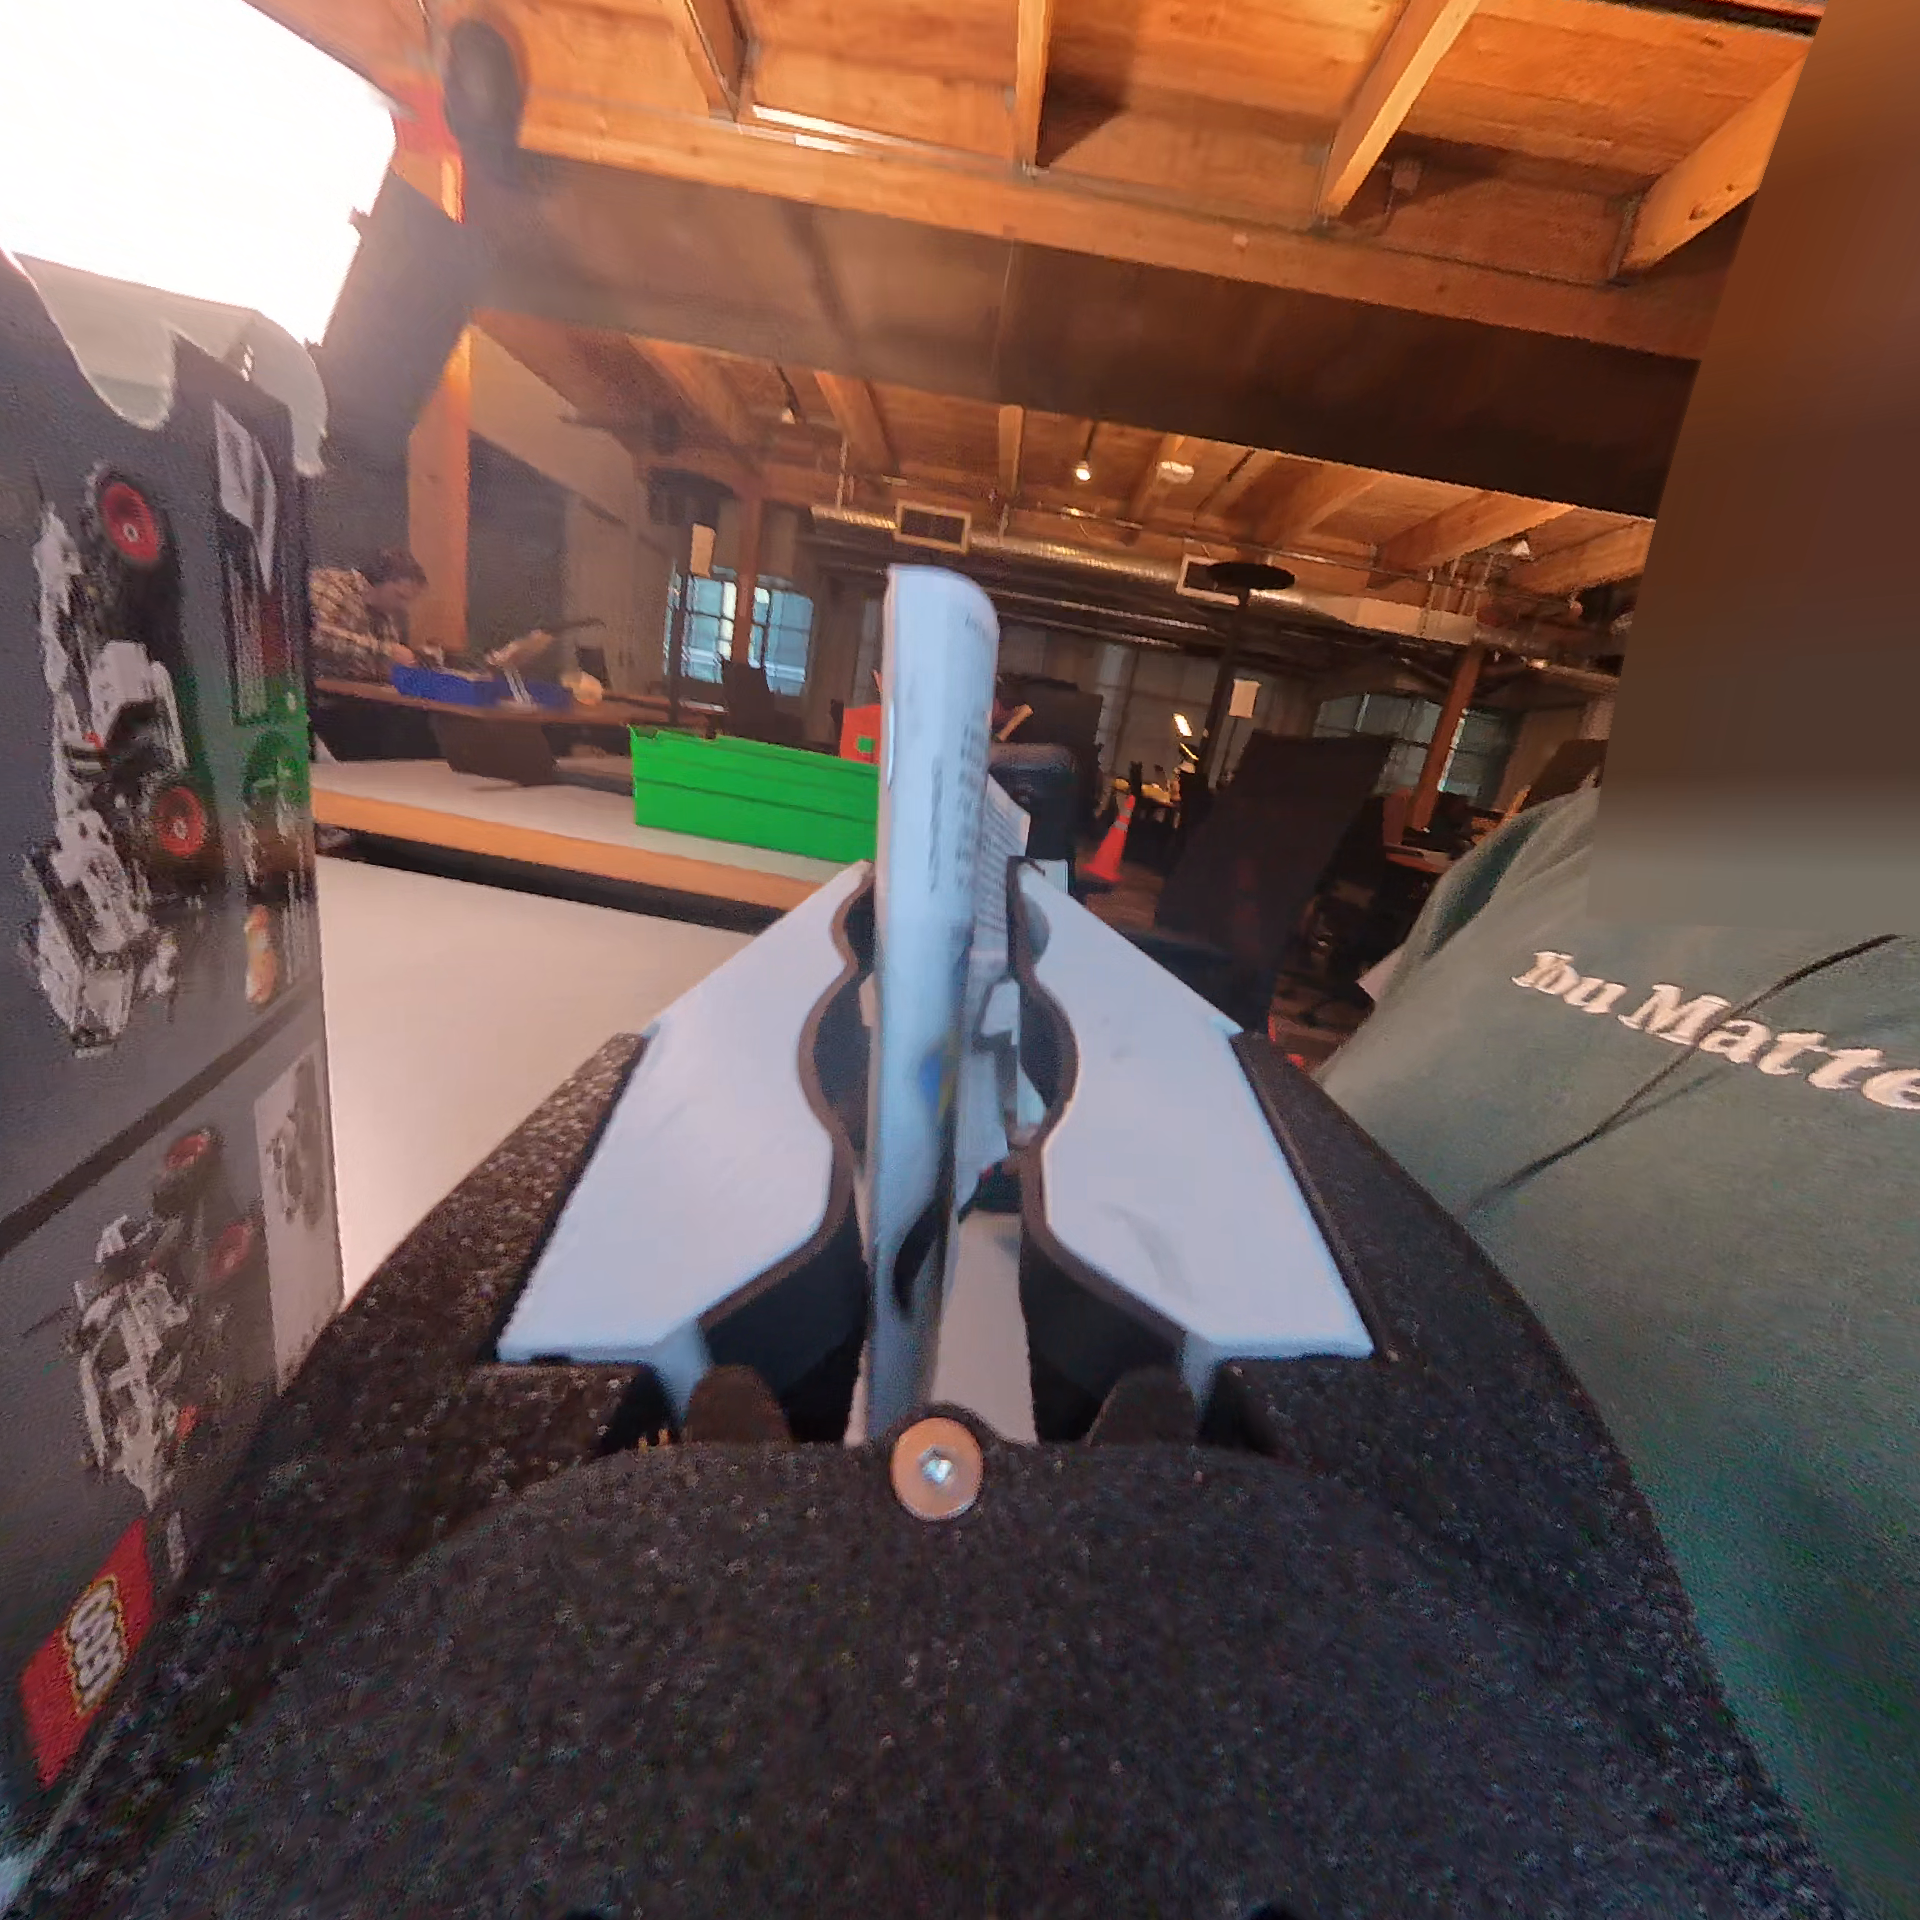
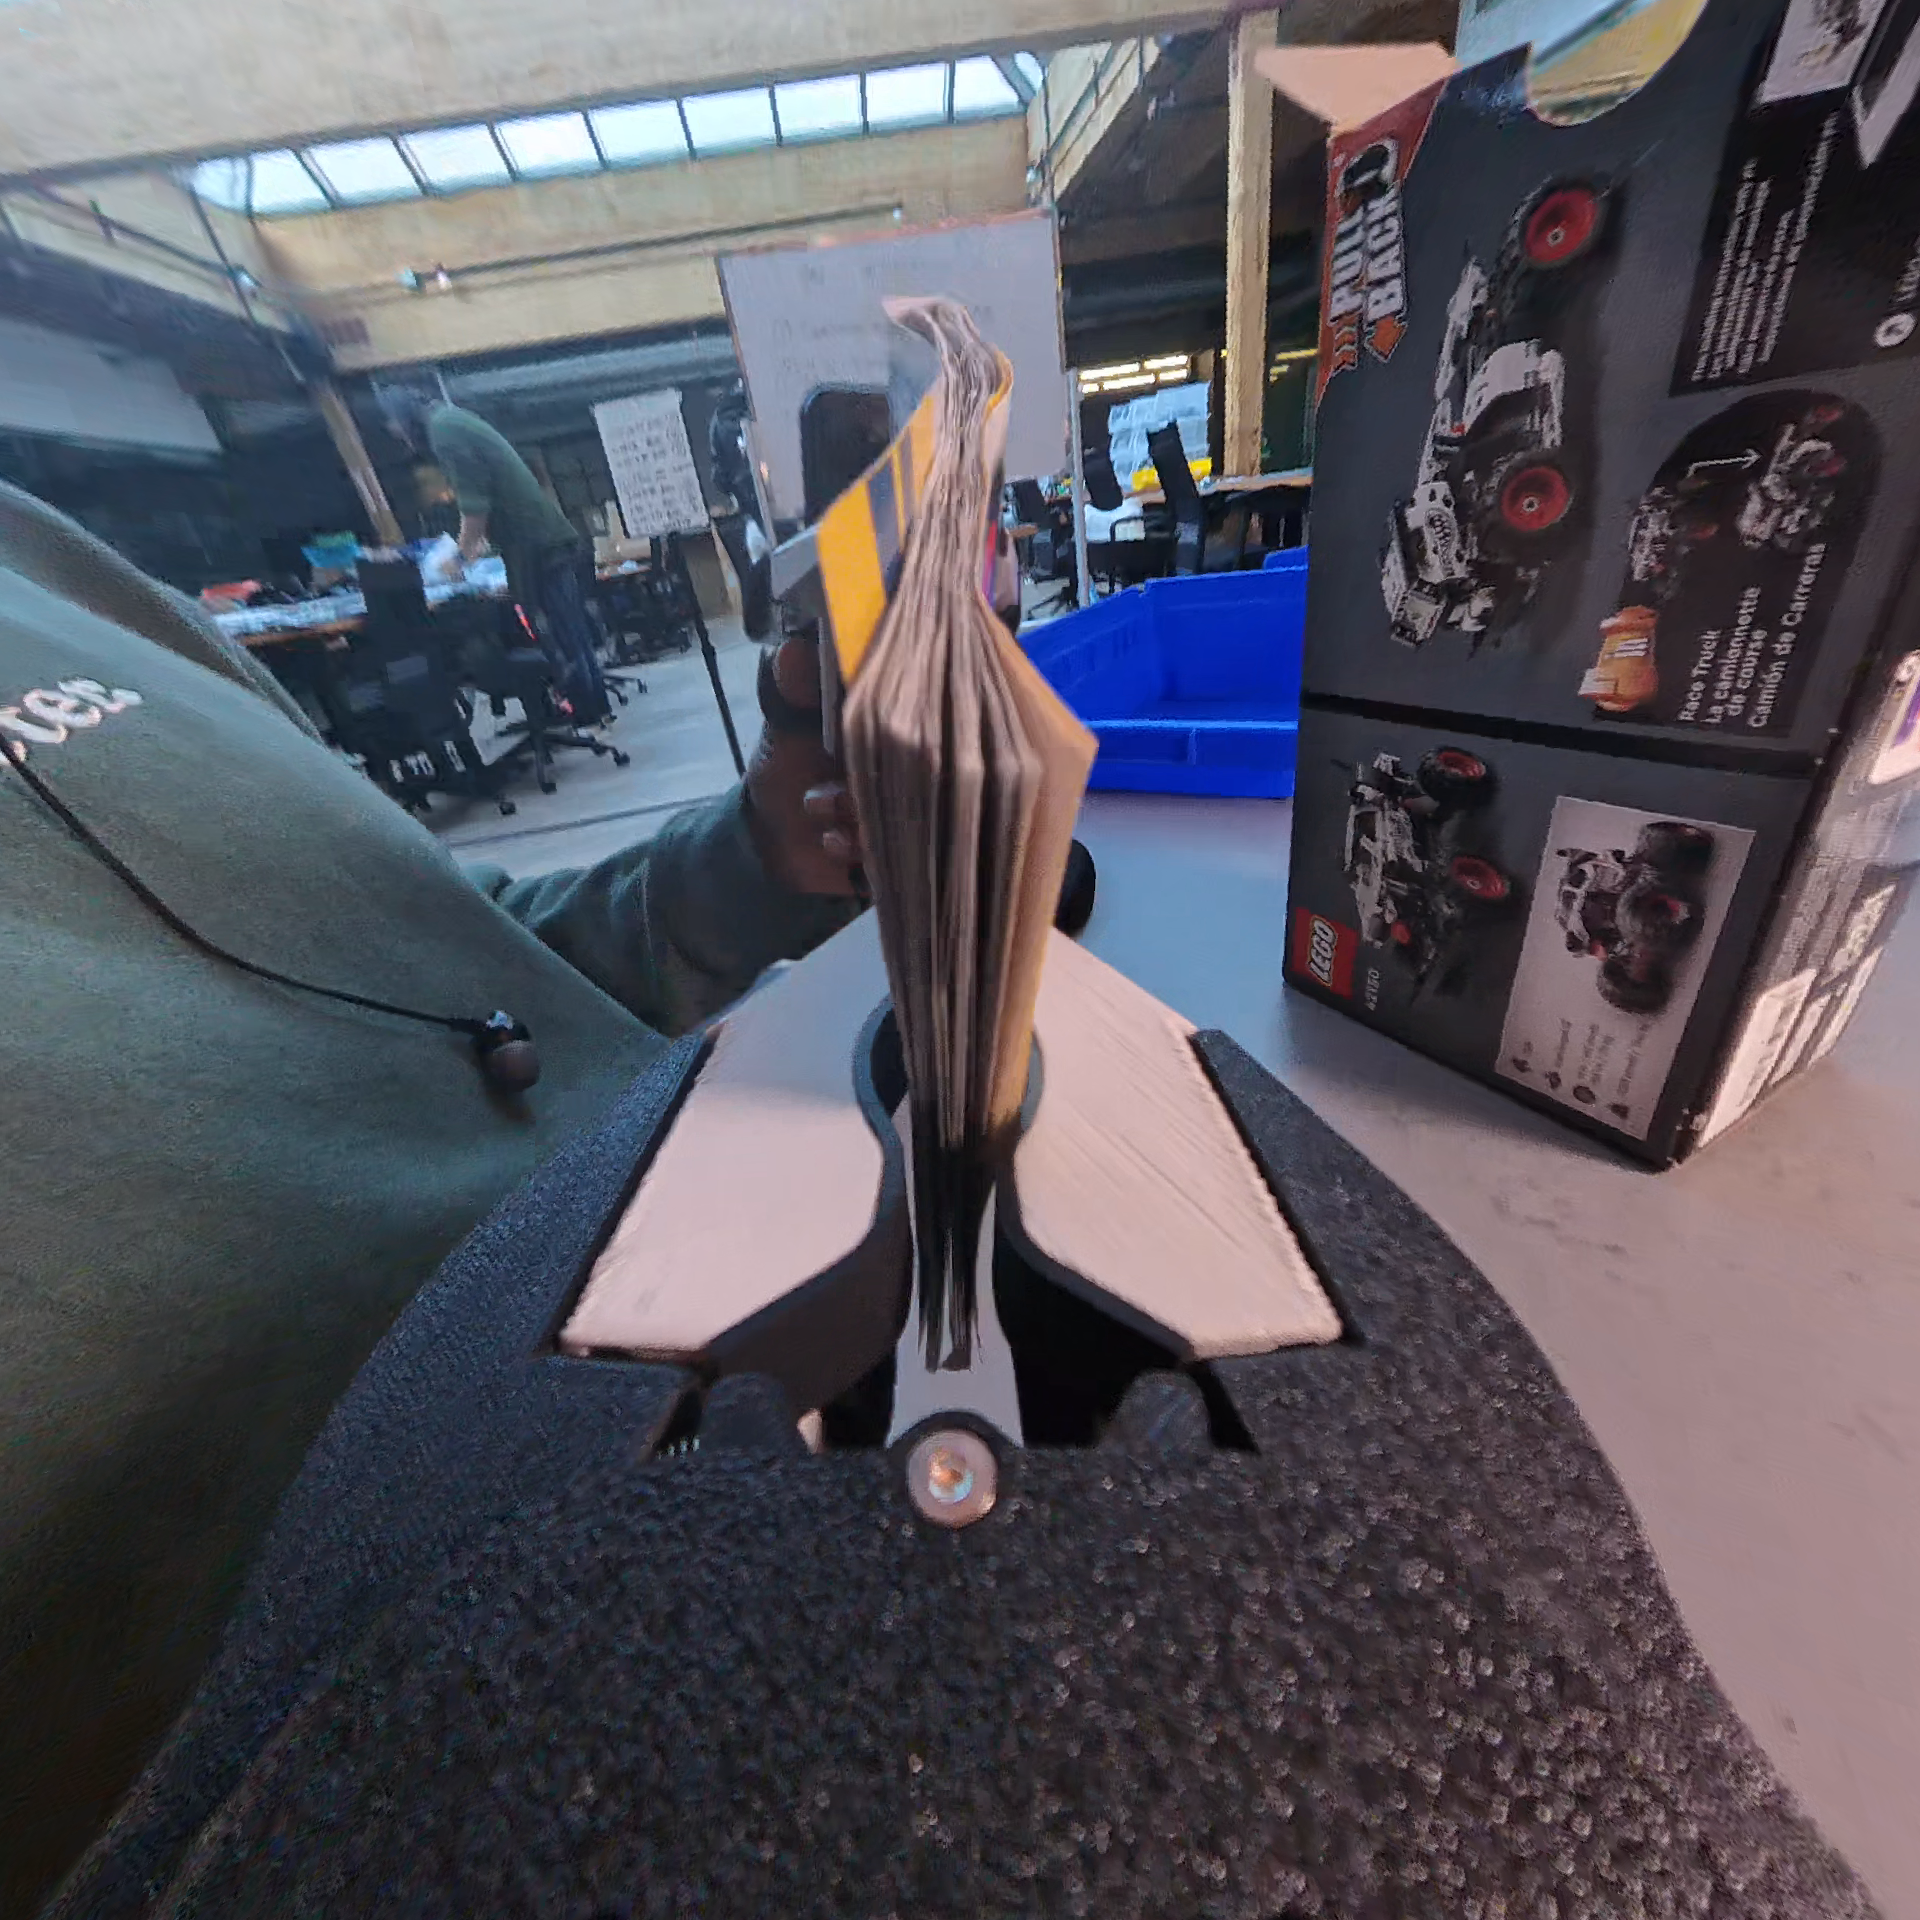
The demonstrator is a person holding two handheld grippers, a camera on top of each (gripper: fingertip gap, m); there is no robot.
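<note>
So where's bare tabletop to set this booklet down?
Bare grey tabletop lies right of the right gripper, in front of the toy truck box. Behind, the blue bin crowds it. Left is blocked by the green sweatshirt.

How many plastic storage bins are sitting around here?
2 visible. A green bin sits on a far table in the left wrist view; a blue bin sits behind the toy box in the right wrist view. Others may be hidden.
</note>
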